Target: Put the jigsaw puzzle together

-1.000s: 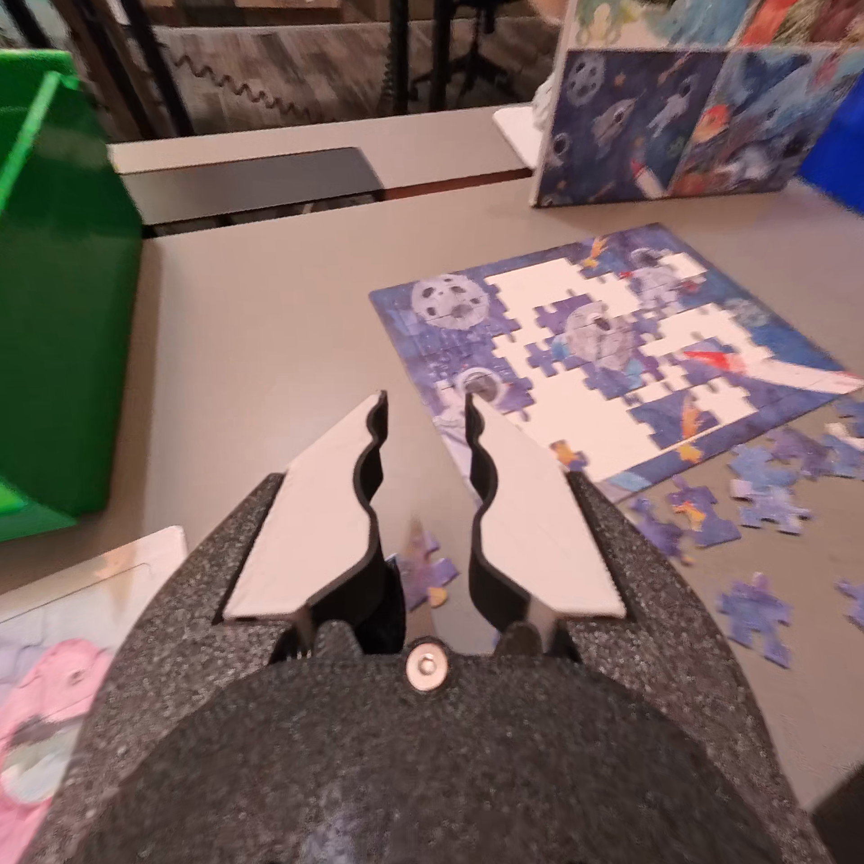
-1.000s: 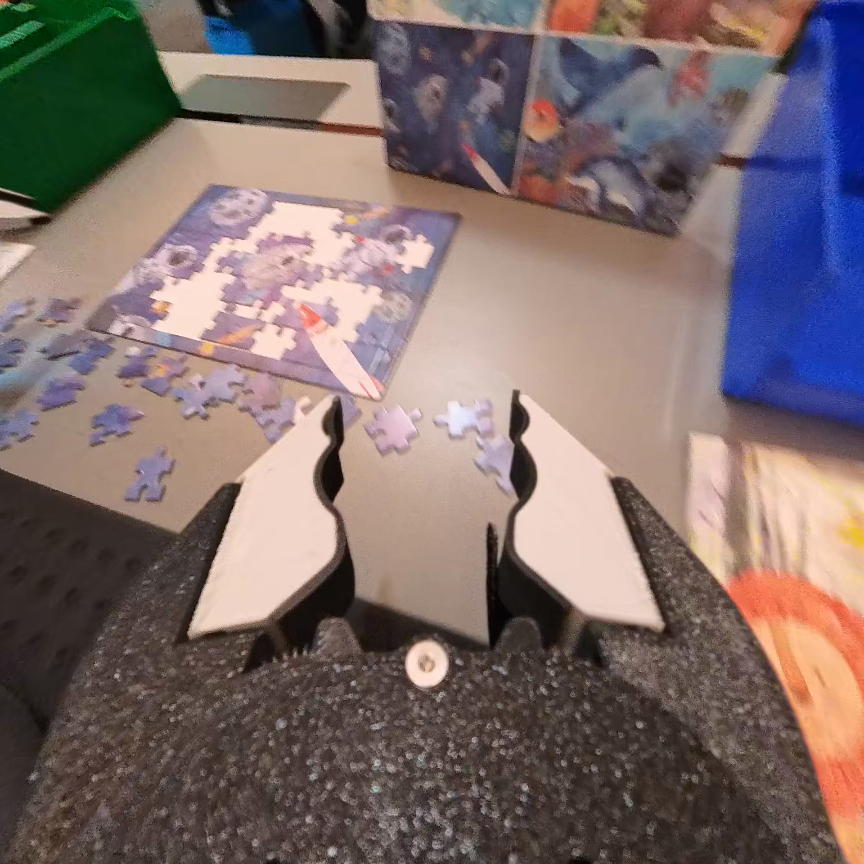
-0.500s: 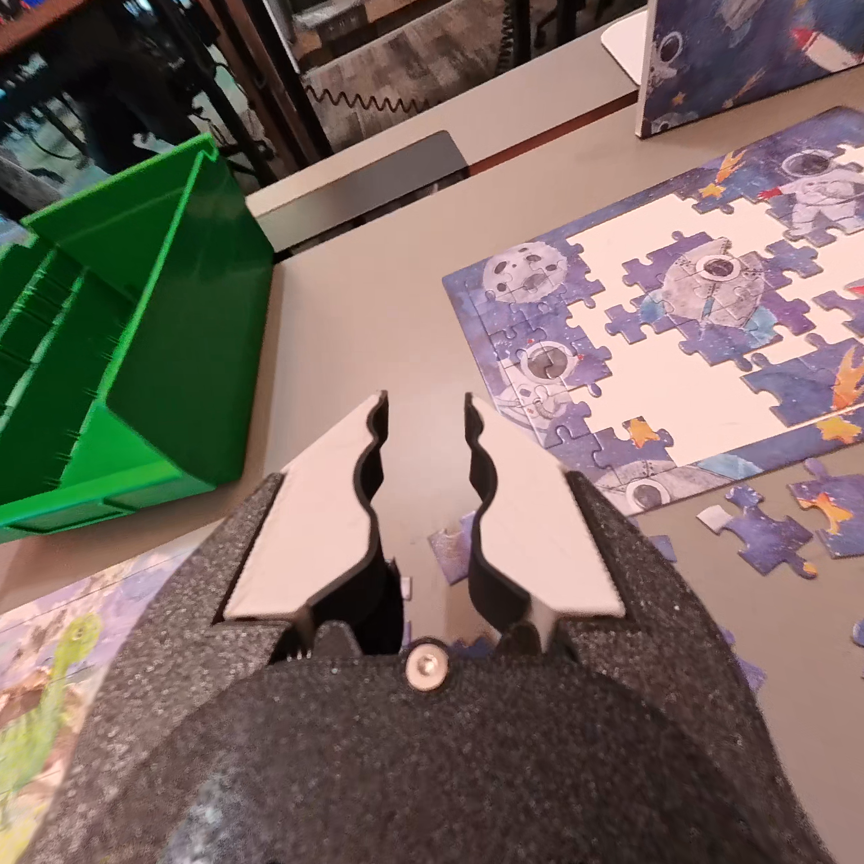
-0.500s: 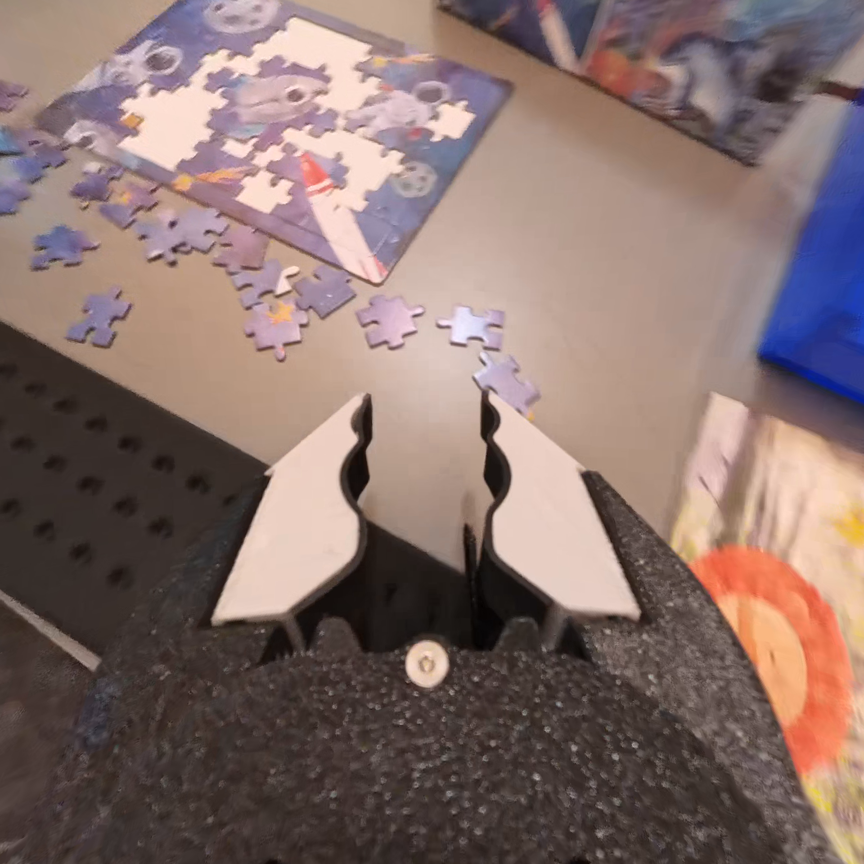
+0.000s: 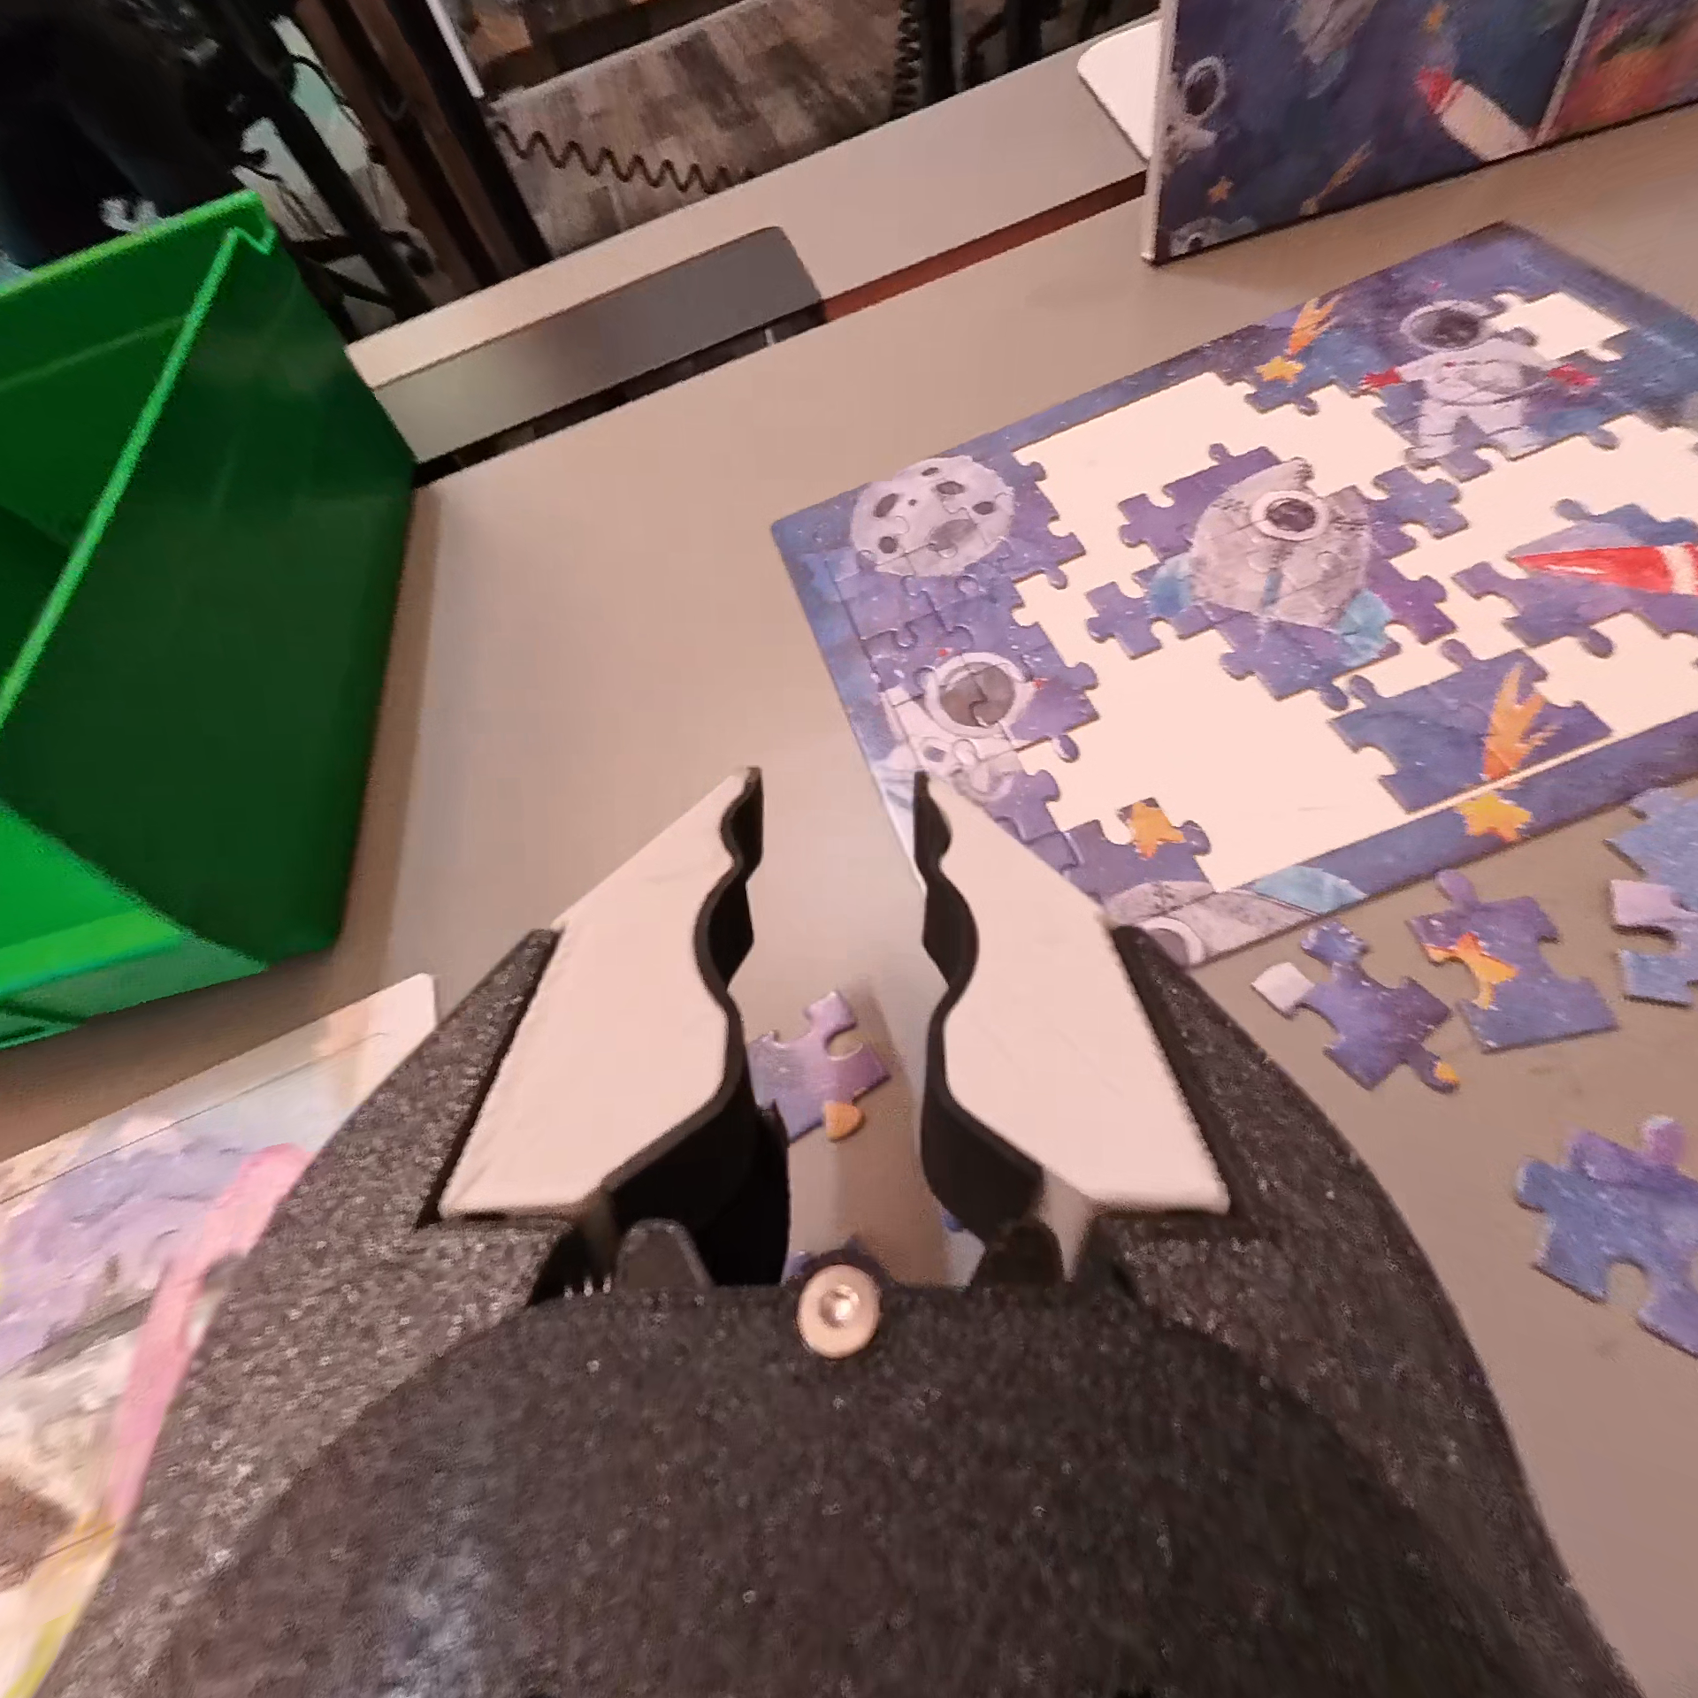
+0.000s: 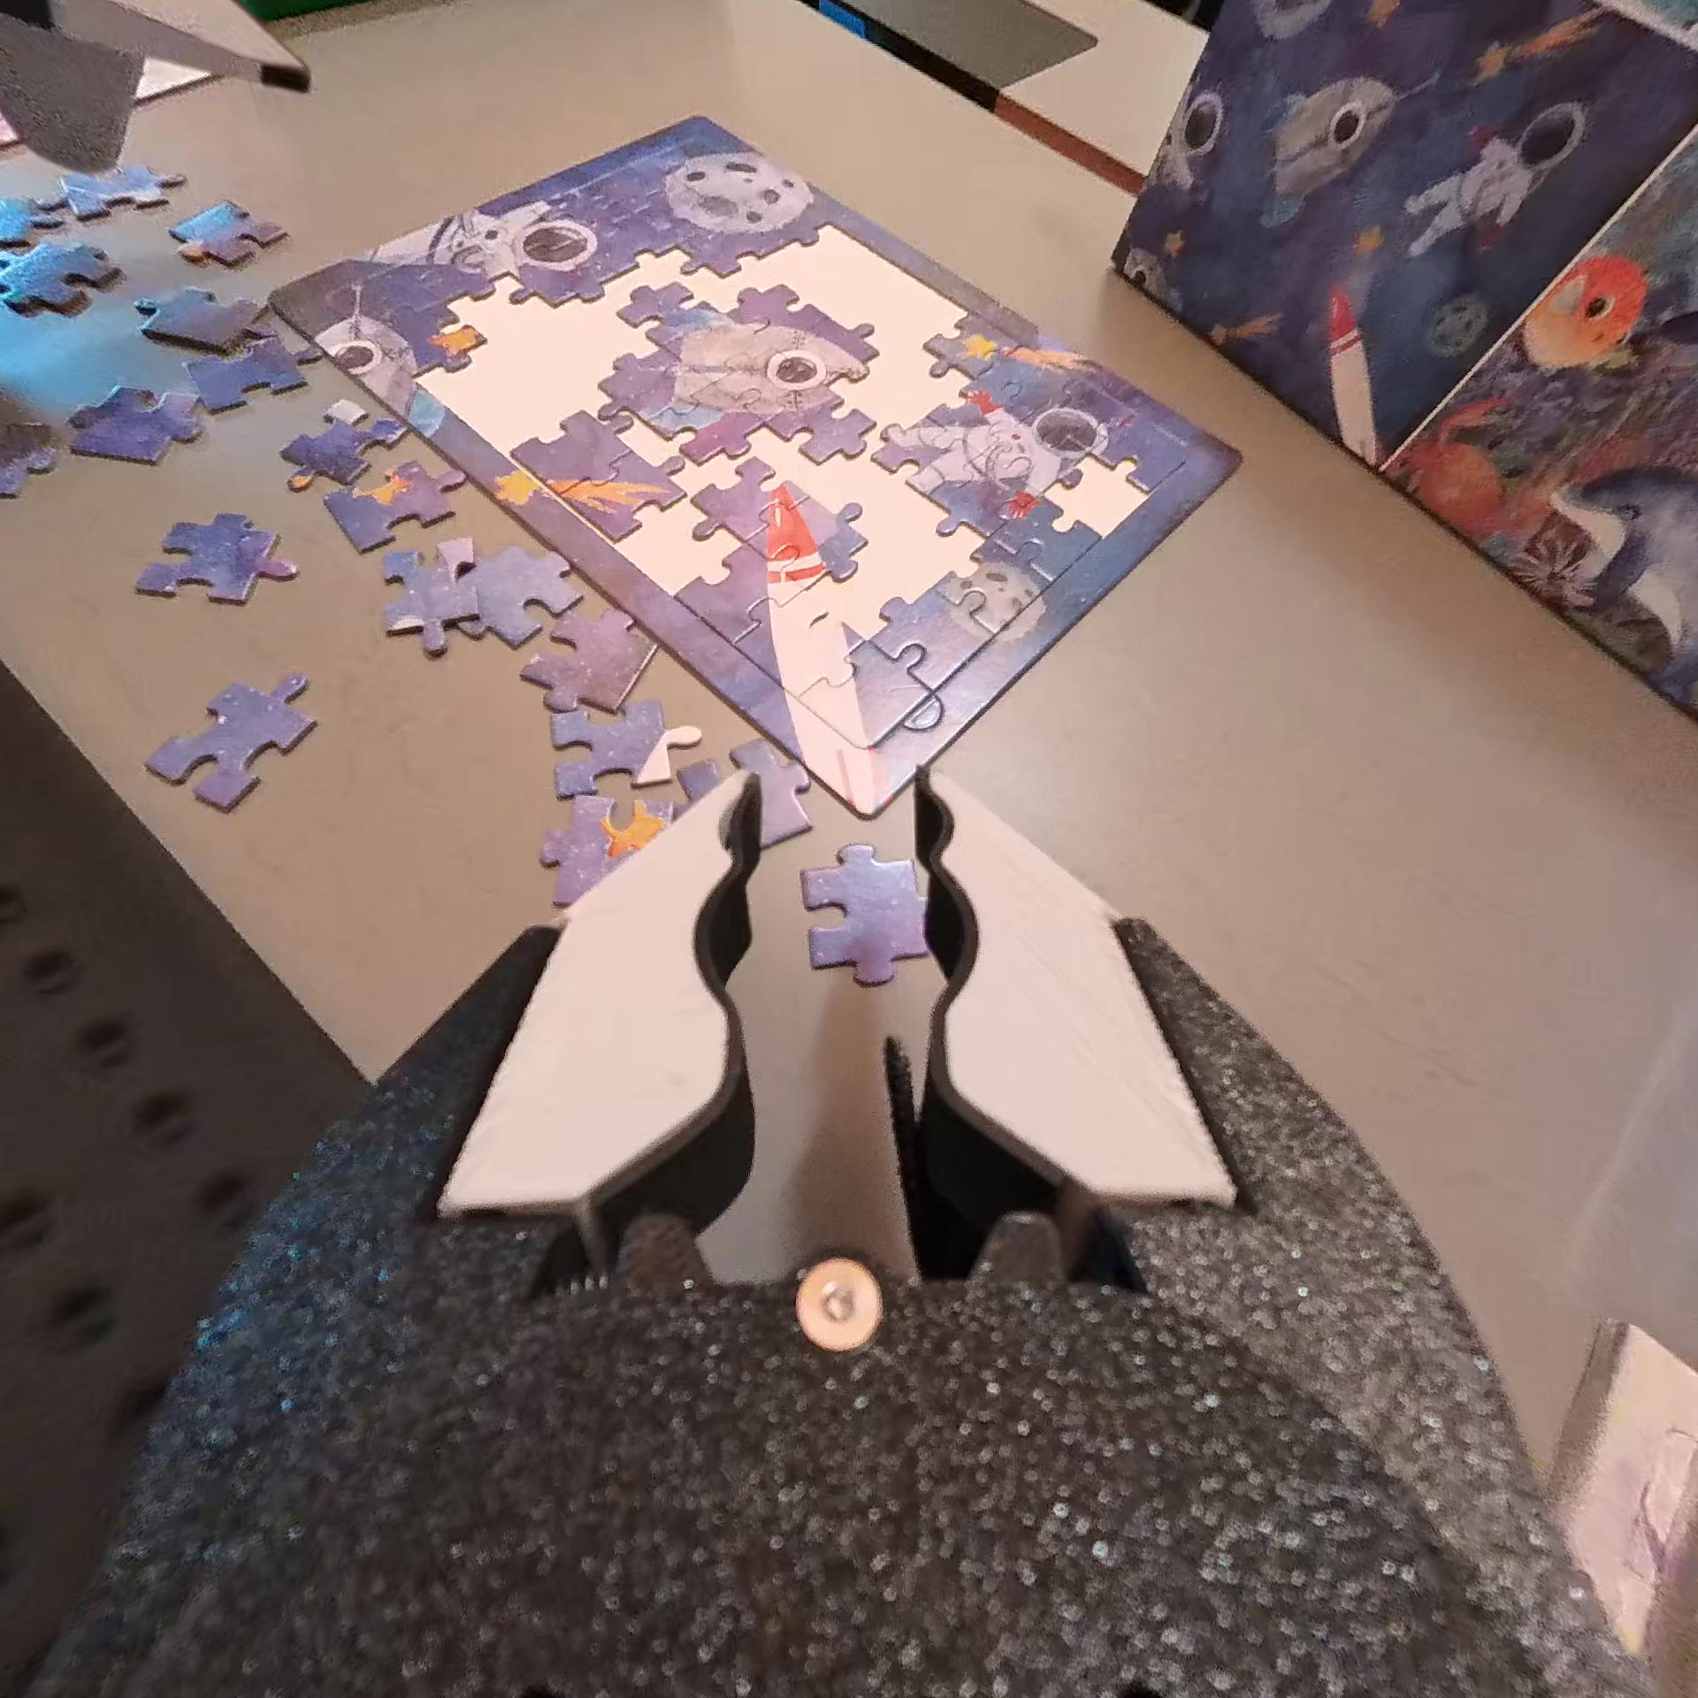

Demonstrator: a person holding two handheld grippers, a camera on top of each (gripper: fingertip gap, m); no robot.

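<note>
Left hand-held gripper [image 5: 836, 781]: jaws apart w/ a narrow gap, holding nothing; above a loose purple piece [image 5: 813, 1061] lying on the table [image 5: 606, 625].
Right hand-held gripper [image 6: 836, 781]: jaws apart, empty; a loose piece [image 6: 864, 914] lies flat on the table between its fingers.
Jigsaw puzzle [image 6: 753, 413]: flat mid-table, partly filled, white gaps showing.
Loose pieces [image 6: 230, 551]: scattered along puzzle's near edge.
Green bin [image 5: 175, 625]: left of puzzle.
Picture box [image 6: 1415, 276]: upright behind puzzle.
</note>
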